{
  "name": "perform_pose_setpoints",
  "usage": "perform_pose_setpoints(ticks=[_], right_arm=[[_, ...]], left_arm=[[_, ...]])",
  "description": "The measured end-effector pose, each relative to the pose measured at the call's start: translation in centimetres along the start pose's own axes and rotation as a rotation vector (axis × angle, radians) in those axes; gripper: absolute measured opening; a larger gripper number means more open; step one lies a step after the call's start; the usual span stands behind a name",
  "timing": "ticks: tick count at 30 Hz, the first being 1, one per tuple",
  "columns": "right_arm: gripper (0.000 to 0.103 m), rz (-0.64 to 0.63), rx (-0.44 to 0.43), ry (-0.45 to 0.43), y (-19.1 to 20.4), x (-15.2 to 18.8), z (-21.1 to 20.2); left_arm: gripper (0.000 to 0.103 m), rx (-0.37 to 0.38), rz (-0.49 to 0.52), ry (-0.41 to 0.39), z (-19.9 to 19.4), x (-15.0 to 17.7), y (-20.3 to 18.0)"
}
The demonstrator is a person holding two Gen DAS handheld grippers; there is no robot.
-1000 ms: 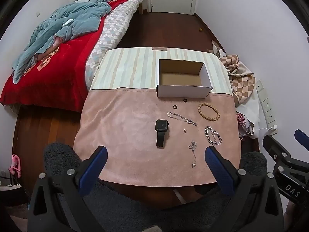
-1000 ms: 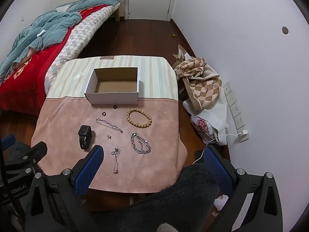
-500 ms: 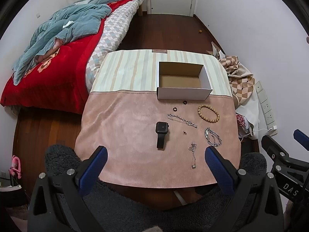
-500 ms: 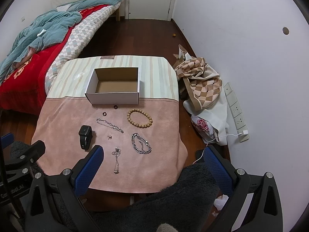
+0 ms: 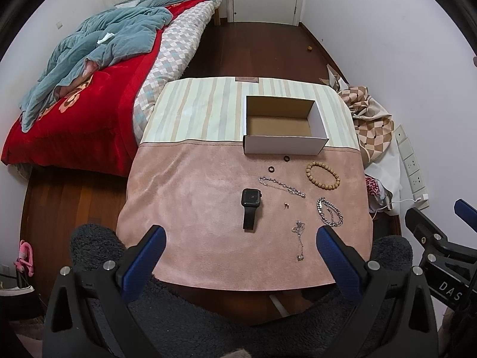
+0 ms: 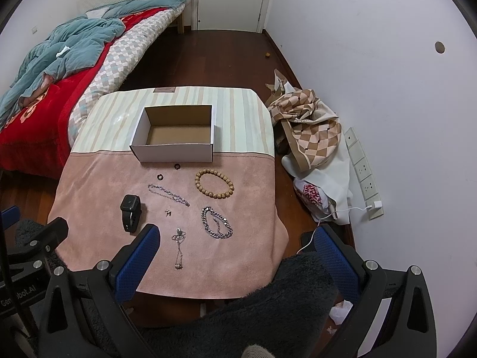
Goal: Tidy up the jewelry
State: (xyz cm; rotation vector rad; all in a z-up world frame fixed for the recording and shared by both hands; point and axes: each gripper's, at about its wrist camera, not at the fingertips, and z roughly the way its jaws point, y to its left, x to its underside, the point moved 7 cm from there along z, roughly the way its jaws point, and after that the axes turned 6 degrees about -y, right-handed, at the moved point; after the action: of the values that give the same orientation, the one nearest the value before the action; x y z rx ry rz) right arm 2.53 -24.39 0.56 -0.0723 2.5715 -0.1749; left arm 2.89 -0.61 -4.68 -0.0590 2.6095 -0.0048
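An empty white cardboard box (image 5: 283, 146) (image 6: 176, 153) stands at the middle of the table. In front of it on the pink cloth (image 5: 190, 197) lie two small black rings (image 5: 286, 158), a wooden bead bracelet (image 5: 323, 172) (image 6: 214, 183), a thin silver chain (image 5: 281, 186), a black smartwatch (image 5: 251, 205) (image 6: 131, 212), a tiny earring (image 5: 286, 205), a thick silver chain bracelet (image 5: 329, 216) (image 6: 216, 222) and a pendant necklace (image 5: 299, 240) (image 6: 179, 246). My left gripper (image 5: 238, 240) and right gripper (image 6: 235, 240) hang open above the table's near edge, holding nothing.
A bed (image 5: 89, 89) with a red cover and a teal blanket lies to the left. A checkered cloth bag (image 6: 310, 128) and a power strip (image 6: 362, 173) sit on the floor by the right wall. Dark fuzzy fabric (image 5: 226, 322) fills the foreground.
Both cameras have pulled back and up very slightly, so the table looks a little smaller. Nothing on the table has moved.
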Motion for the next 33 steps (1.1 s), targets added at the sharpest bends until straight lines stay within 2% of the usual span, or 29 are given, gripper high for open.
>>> perform_pose_setpoints(ticks=[33], right_arm=[[0.103,-0.002,0.011,-0.012,-0.3,-0.8,-0.4]], left_arm=[[0.103,0.002,-0.003,-0.008,-0.3,-1.2,-0.2]])
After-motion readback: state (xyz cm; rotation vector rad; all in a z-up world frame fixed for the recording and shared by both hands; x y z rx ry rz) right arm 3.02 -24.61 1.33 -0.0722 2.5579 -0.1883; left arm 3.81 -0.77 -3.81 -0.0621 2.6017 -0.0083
